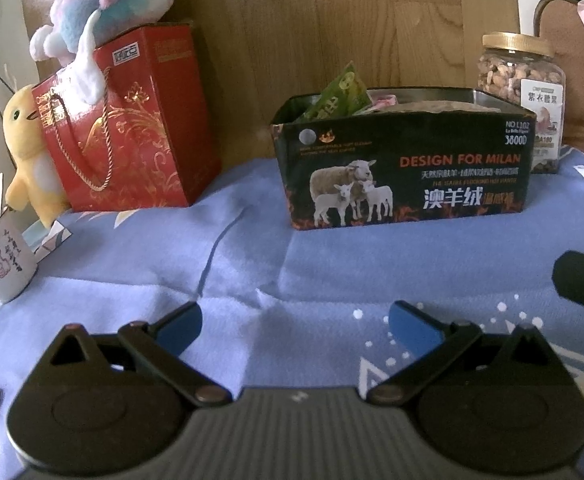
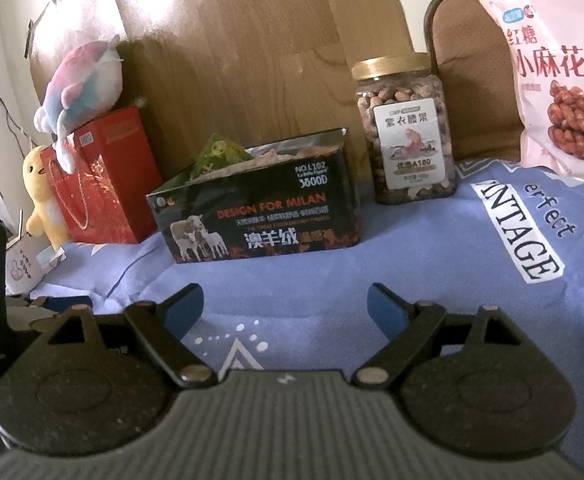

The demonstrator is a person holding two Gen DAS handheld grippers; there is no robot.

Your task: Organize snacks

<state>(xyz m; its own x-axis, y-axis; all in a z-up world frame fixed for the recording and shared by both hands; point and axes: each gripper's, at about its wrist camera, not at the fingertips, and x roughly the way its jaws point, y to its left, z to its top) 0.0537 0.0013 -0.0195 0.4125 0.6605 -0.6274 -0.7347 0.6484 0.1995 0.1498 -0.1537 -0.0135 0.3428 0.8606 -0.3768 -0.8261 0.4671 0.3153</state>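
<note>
A black open-top box with sheep pictures [image 1: 404, 168] stands on the blue cloth, with a green snack packet [image 1: 342, 94] and other packets inside; it also shows in the right wrist view [image 2: 259, 212]. A clear nut jar with a gold lid [image 2: 406, 132] stands right of the box, also in the left wrist view [image 1: 522, 92]. A pink snack bag [image 2: 560, 76] leans at the far right. My left gripper [image 1: 294, 324] is open and empty over the cloth, short of the box. My right gripper [image 2: 285, 306] is open and empty too.
A red gift bag [image 1: 131, 120] stands left of the box, with a pastel plush [image 1: 111, 4] on top and a yellow duck plush [image 1: 31, 152] beside it. A small white carton [image 1: 1, 260] sits at the left edge. A wooden headboard [image 1: 312, 20] backs everything.
</note>
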